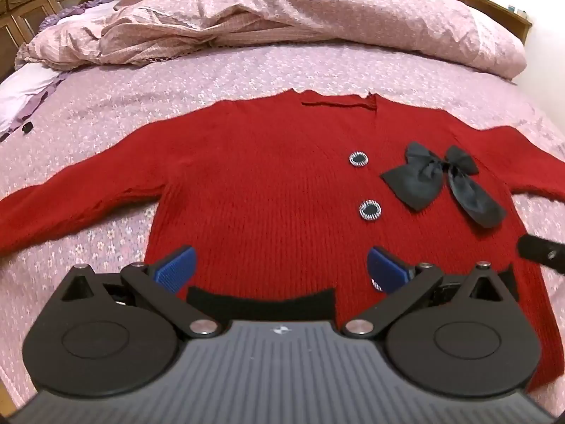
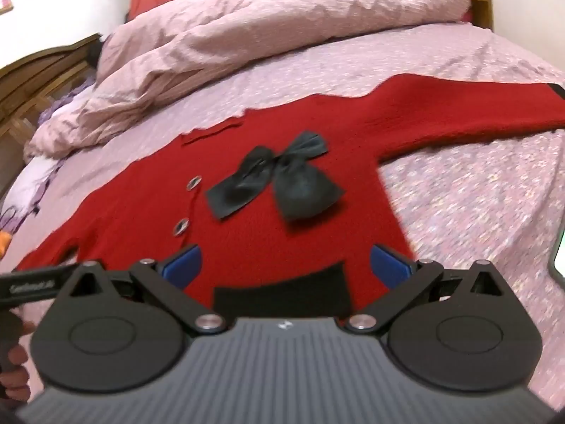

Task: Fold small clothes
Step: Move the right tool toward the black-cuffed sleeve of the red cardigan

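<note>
We see a red knitted cardigan (image 1: 254,190) spread flat, front up, on a bed covered by a pink flowered sheet (image 1: 212,81), with both sleeves stretched out to the sides. A crumpled pink duvet (image 1: 282,10) lies heaped beyond its neckline.

Our left gripper (image 1: 280,268) hangs over the lower middle of the cardigan with its blue pads (image 1: 176,266) spread as wide as they go and only red knit showing between them; it grips nothing. Our right gripper (image 2: 286,268) hovers over the hem on the bow side, equally wide apart and empty.

A dark bow (image 1: 445,180) sits on the chest beside two round silver-rimmed buttons (image 1: 358,159). A black hem band (image 1: 261,300) shows just above each gripper body, which hides the rest of the hem.

In the left wrist view both sleeve ends run out of the picture. In the right wrist view one sleeve reaches the edge, where a dark cuff (image 2: 558,90) is just visible. That view is blurred, so the knit's texture is lost. At its lower left, a black bar and part of a hand (image 2: 14,371) are cut off by the frame.
</note>
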`<state>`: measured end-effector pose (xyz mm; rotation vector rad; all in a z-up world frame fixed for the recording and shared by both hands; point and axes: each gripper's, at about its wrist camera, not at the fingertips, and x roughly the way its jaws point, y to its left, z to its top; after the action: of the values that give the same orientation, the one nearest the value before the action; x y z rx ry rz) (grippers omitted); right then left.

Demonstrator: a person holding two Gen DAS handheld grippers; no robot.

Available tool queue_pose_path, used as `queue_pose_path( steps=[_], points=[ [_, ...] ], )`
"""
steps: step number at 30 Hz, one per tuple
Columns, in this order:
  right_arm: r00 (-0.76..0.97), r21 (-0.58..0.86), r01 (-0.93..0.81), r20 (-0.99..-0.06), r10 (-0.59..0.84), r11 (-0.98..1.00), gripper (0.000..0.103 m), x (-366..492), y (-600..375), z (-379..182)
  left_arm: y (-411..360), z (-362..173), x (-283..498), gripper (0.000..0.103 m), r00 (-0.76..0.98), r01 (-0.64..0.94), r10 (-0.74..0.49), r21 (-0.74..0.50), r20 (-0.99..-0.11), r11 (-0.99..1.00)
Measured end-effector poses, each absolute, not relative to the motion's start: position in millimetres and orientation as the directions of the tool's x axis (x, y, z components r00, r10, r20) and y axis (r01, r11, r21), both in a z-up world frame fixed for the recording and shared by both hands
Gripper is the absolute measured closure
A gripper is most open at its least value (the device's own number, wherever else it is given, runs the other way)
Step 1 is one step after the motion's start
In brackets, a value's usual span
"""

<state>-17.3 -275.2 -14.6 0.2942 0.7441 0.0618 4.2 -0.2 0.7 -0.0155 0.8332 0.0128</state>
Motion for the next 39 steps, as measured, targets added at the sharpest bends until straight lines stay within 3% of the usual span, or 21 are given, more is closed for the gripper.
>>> queue_pose_path(
  steps=[21, 39],
  points=[
    [0.734, 0.265, 0.260, -0.679, -0.012, 0.929, 0.000, 55, -407, -9, -22, 0, 70, 0.000, 0.625, -0.029, 0.035, 0.021, -0.780, 0.999],
    [0.648, 0.266, 0.488, -0.749, -0.141, 0.831, 0.000, 112, -482, -47, -61, -35, 97, 0.000, 0.562, 0.036, 0.032, 0.063, -0.826, 0.997]
  ],
)
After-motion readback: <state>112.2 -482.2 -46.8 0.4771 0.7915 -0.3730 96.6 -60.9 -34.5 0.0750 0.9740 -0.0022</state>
